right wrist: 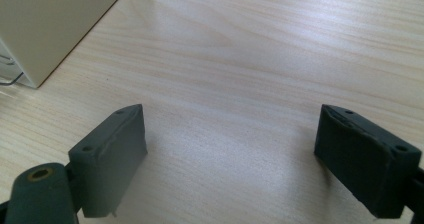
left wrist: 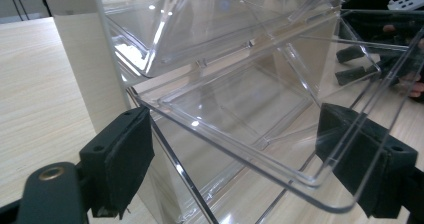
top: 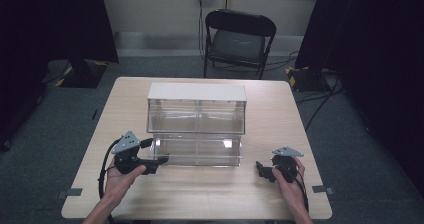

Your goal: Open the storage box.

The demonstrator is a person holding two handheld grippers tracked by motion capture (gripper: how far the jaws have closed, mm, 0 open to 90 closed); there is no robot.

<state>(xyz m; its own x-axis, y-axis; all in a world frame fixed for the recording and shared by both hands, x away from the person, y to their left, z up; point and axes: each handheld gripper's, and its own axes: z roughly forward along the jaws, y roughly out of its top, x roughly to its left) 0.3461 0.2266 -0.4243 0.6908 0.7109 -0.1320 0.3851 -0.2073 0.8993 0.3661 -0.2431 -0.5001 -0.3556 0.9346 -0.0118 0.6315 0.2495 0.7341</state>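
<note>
Grey carpet surrounded a pale, wood-grained rectangular table (top: 200, 194), with a black folding chair (top: 239, 40) standing beyond its far edge. At the middle of the tabletop stood a clear acrylic two-tier organiser with a flat white top (top: 197, 124), its upper tier split into two tilting bins and its lower tier a wide transparent drawer (top: 197, 151) tipped outward toward the person.

At the drawer's near left corner was the left gripper (top: 159, 160), a black two-jaw tool topped with a grey three-cornered plate. In the left gripper view its jaws were spread wide, with the drawer's rounded, glossy front lip (left wrist: 280, 171) lying in the gap between the matte black pads (left wrist: 122, 159); neither pad clearly pressed the plastic, so it held nothing.

Well apart from the organiser, near the table's right front, sat the right gripper (top: 262, 170). In the right gripper view its jaws were also fully parted, empty, over bare wood, with the organiser's cream side panel (right wrist: 55, 19) off to the upper left.
</note>
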